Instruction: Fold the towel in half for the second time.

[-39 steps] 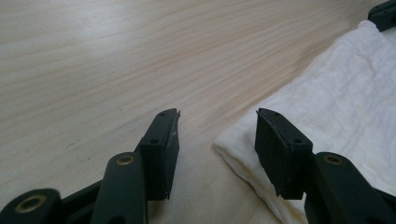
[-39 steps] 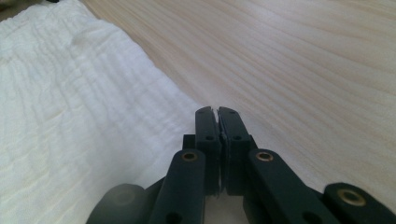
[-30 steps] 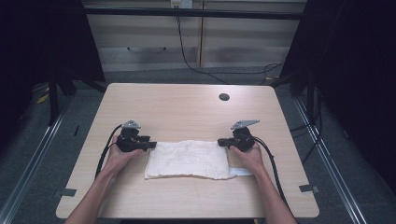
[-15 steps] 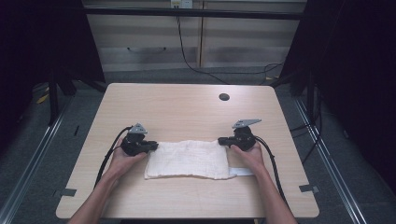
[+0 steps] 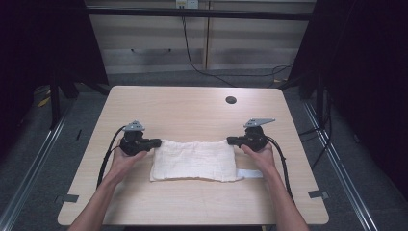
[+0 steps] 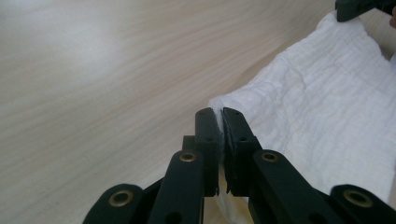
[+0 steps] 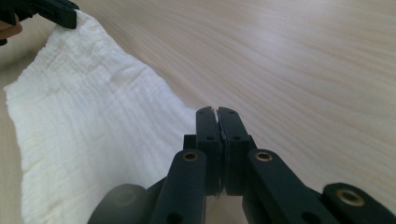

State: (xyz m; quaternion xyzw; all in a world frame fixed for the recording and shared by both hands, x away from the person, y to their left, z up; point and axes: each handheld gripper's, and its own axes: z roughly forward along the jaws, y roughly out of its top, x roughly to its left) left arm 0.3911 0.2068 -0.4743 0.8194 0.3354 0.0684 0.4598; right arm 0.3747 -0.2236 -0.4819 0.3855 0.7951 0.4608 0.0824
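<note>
Pinching the white cloth's point(image 5: 195, 160) far corners, both tools; table hole point(image 5: 231, 100) well beyond

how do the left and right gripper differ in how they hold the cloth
The left gripper pinches the far left corner of the cloth; the right gripper pinches its far right corner. In the gripper views, cloth shows plainly between the left gripper's jaws, but barely between the right gripper's. Both are shut on the cloth, low over the table.

One white, rectangular woven cloth point(image 5: 195, 160); two black two-jaw grippers, left gripper point(image 5: 158, 142) at 9 o'clock of it, right gripper point(image 5: 229, 141) at 3 o'clock; one light wooden table point(image 5: 192, 108); one round dark hole point(image 5: 231, 100).
</note>
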